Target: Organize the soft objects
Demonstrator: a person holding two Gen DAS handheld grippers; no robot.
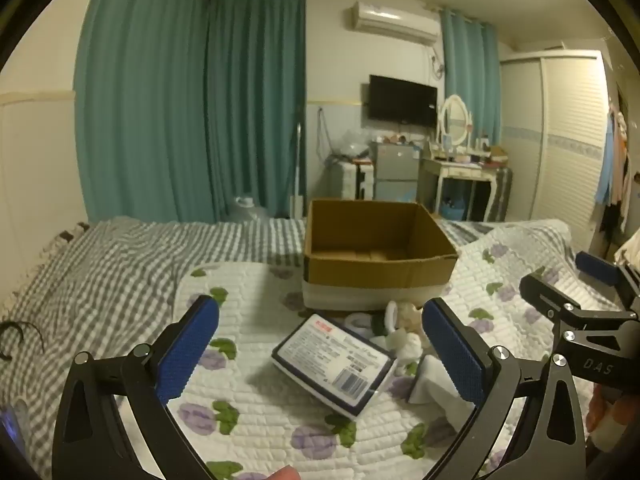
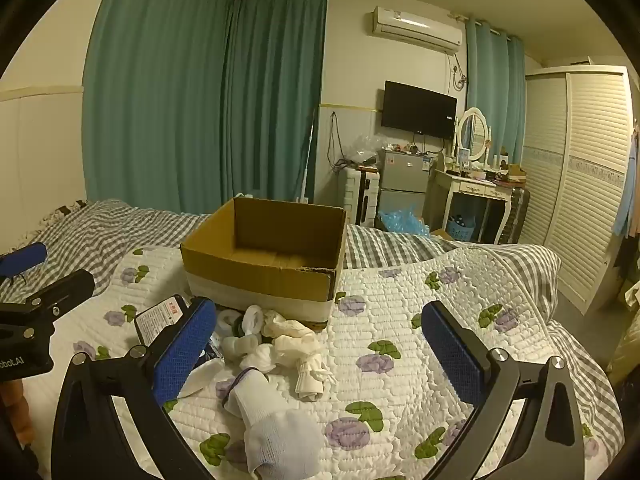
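Observation:
An open cardboard box (image 1: 378,276) (image 2: 260,274) stands on the floral quilt; it looks empty. In front of it lie soft items: a white rolled glove or sock (image 2: 276,420), cream rolled cloth (image 2: 298,338), white tape rolls (image 2: 252,320) and a flat blue-white packet (image 1: 334,362) (image 2: 160,316). My left gripper (image 1: 320,354) is open and empty, above the packet. My right gripper (image 2: 320,354) is open and empty, above the white glove. Each gripper shows at the edge of the other's view.
The bed has a white quilt with purple flowers (image 2: 400,360) over a grey checked sheet (image 1: 100,272). Beyond the bed are teal curtains, a small fridge (image 2: 402,184), a dressing table (image 2: 476,188) and a white wardrobe (image 2: 580,184).

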